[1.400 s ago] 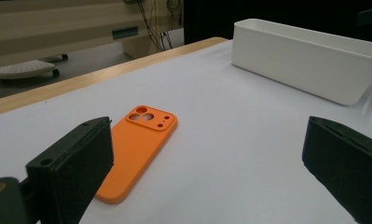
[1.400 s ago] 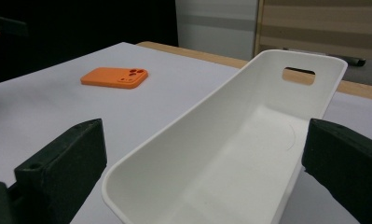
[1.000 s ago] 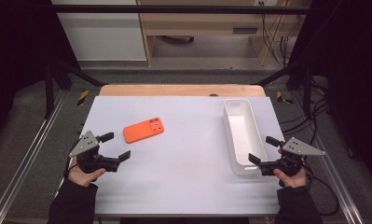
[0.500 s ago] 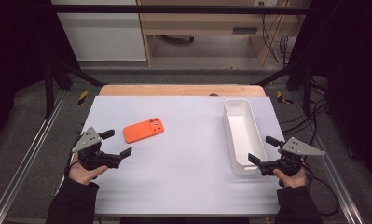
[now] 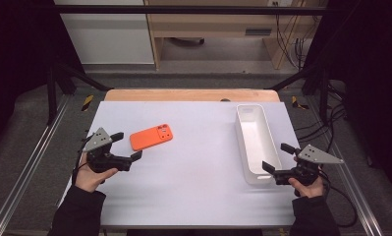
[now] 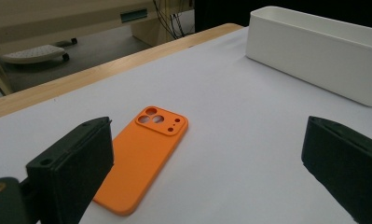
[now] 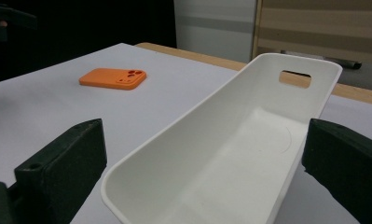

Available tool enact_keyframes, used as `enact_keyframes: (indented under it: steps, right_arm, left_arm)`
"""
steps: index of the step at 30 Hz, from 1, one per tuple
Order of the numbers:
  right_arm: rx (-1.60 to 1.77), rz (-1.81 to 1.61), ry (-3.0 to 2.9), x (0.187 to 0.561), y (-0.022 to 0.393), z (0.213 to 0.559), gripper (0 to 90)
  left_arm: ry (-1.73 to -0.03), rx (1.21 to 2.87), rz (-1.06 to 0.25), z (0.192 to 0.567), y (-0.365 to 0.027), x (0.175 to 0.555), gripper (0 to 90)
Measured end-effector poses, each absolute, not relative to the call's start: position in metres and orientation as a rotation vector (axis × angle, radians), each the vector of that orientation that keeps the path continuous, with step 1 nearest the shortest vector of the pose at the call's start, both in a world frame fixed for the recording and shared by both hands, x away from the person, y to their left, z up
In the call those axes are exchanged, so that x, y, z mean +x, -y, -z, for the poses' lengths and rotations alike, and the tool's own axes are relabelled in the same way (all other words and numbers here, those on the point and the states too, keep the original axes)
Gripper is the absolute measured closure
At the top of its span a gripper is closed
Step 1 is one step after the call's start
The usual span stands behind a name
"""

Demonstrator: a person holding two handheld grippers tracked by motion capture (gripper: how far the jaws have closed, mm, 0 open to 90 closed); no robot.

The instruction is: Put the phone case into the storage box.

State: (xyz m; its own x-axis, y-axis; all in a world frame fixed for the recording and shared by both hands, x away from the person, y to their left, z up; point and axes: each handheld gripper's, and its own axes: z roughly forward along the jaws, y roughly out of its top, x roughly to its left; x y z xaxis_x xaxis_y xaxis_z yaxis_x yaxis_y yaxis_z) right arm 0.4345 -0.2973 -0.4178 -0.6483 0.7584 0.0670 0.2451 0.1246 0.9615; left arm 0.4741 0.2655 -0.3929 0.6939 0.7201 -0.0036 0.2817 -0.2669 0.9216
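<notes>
Two hand-held grippers, both spread wide, empty. Orange phone case (image 6: pixel 141 158) flat on bench, just ahead of left hand-held gripper (image 5: pixel 126 146). Judged light, thin, slick; pinch across long edges. Right hand-held gripper (image 5: pixel 279 158) at white bin (image 5: pixel 255 142) near end.

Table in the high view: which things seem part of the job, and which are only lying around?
Likely in use: orange phone case, in front of the open left gripper; white bin, near the open right gripper.

Just lying about: cables and wooden furniture beyond the table.
</notes>
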Motion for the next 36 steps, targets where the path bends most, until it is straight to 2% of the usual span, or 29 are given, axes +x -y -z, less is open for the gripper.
enact_keyframes:
  steps: [19, 36]
  right_arm:
    - [0.971, -1.531, -1.971, 0.435, 0.297, 0.418, 0.4]
    - [0.969, -1.535, -1.969, 0.435, 0.297, 0.418, 0.4]
  left_arm:
    - [-0.878, 1.9, -0.505, 0.399, -0.261, 0.512, 2.0]
    - [-0.961, 1.931, -0.54, 0.393, -0.262, 0.542, 7.0]
